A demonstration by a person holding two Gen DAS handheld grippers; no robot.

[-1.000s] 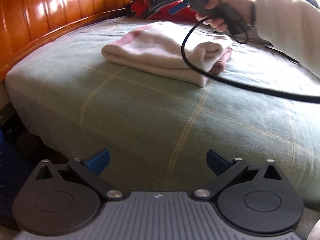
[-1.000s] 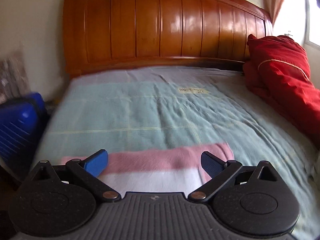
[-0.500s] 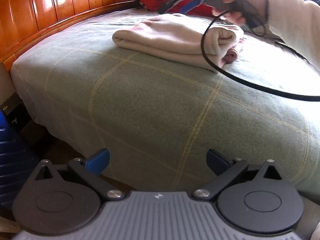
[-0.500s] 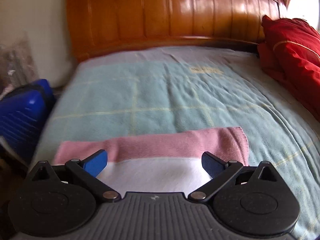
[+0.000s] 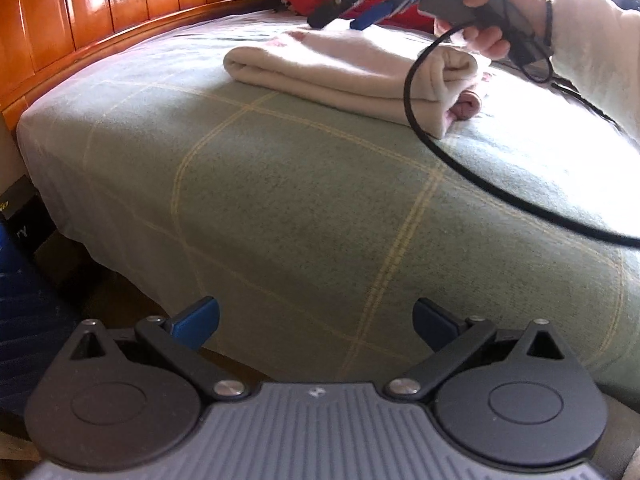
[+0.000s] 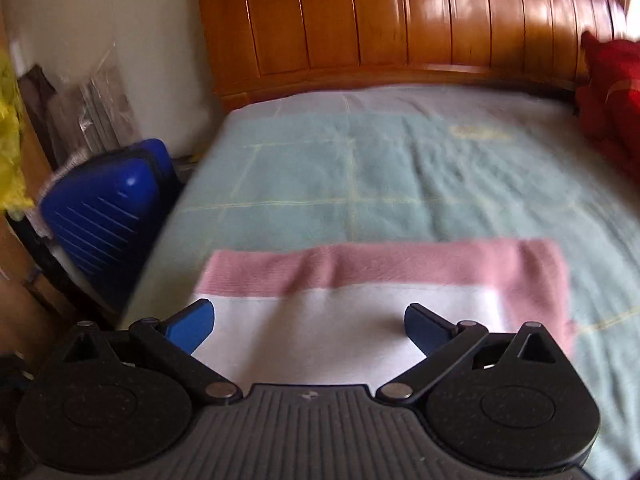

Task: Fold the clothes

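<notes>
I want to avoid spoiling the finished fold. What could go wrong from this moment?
1. The black cable hangs in a loop in front of the folded garment; it could catch its edge and drag the fold open.
2. The right gripper is open just above the garment, so a low move might ruffle the top layer.
3. The left gripper is open near the bed edge and may snag the blanket.

This is a home bedroom: a bed (image 6: pixel 400 168) spread with a pale green checked blanket stands against a glossy curved wooden headboard (image 6: pixel 400 20), with a red quilt (image 6: pixel 612 92) piled at one side and a blue suitcase (image 6: pixel 108 216) standing beside it.
</notes>
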